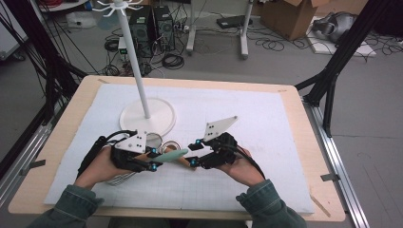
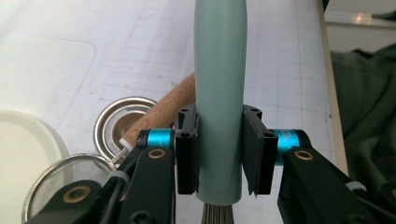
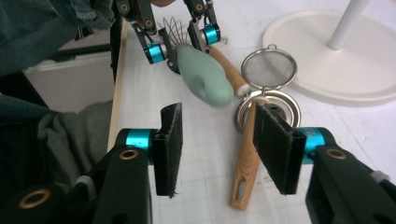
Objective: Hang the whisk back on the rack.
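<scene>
My left gripper (image 1: pixel 153 158) (image 2: pixel 219 156) is shut on the pale green handle (image 2: pixel 219 88) of a wire whisk, held just above the white mat. The handle (image 1: pixel 172 155) points right toward my right gripper (image 1: pixel 194 152). In the right gripper view, my right gripper (image 3: pixel 222 149) stands open, its pads (image 3: pixel 168 149) apart with nothing between them. The green handle (image 3: pixel 205 77) lies ahead of it, with the whisk wires (image 3: pixel 175 25) behind the left gripper (image 3: pixel 182 39). A wooden-handled tool (image 3: pixel 245 168) lies on the mat beside the right pad.
A white hook stand (image 1: pixel 135 61) rises from its round base (image 1: pixel 159 124) behind the grippers. A small mesh strainer (image 3: pixel 270 67) and a shiny metal ring-shaped utensil (image 3: pixel 275 105) lie by the base. A second wooden handle (image 2: pixel 168 105) passes under the whisk handle.
</scene>
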Demonstrator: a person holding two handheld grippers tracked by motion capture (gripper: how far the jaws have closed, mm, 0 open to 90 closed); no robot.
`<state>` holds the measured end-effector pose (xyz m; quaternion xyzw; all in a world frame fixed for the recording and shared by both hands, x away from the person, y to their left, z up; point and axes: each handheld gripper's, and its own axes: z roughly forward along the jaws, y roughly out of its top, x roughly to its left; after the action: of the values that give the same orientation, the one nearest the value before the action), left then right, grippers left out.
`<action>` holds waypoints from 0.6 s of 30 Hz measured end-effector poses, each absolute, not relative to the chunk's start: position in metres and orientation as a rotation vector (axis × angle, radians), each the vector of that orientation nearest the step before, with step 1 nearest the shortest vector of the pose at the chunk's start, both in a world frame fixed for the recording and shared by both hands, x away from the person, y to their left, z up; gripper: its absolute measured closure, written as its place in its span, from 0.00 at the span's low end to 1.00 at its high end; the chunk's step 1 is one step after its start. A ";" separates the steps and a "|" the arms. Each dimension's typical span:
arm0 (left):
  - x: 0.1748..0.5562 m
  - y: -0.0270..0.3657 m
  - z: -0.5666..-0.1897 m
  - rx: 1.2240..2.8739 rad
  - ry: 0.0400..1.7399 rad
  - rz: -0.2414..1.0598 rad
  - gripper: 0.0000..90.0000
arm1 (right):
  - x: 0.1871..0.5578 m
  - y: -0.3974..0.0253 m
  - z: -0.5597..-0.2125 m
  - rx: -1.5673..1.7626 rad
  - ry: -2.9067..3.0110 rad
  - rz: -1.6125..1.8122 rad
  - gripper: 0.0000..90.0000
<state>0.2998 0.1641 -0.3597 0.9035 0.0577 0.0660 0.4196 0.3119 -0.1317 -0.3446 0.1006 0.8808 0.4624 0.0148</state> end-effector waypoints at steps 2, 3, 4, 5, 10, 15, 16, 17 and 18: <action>0.300 0.166 -0.357 2.251 0.147 0.162 0.77 | 0.313 -0.131 -0.344 0.322 2.740 1.451 0.55; 0.301 0.168 -0.355 2.236 0.149 0.159 0.77 | 0.313 -0.131 -0.344 0.317 2.733 1.462 0.54; 0.301 0.169 -0.353 2.224 0.153 0.154 0.77 | 0.313 -0.130 -0.343 0.321 2.726 1.473 0.53; 0.301 0.170 -0.352 2.214 0.154 0.155 0.77 | 0.314 -0.130 -0.342 0.321 2.717 1.487 0.53; 0.301 0.175 -0.345 2.162 0.172 0.152 0.77 | 0.314 -0.127 -0.339 0.323 2.711 1.526 0.52; 0.302 0.178 -0.339 2.122 0.176 0.141 0.77 | 0.314 -0.125 -0.338 0.315 2.703 1.539 0.50; 0.302 0.178 -0.338 2.118 0.175 0.142 0.77 | 0.314 -0.124 -0.337 0.324 2.694 1.572 0.50; 0.302 0.178 -0.338 2.112 0.177 0.141 0.77 | 0.314 -0.124 -0.336 0.329 2.686 1.588 0.50; 0.302 0.177 -0.337 2.110 0.178 0.140 0.77 | 0.313 -0.123 -0.334 0.334 2.676 1.597 0.50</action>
<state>0.3016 0.1772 -0.3372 0.8680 0.0731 0.0574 0.4878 0.3135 -0.1233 -0.3343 0.1067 0.8539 0.5094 0.0038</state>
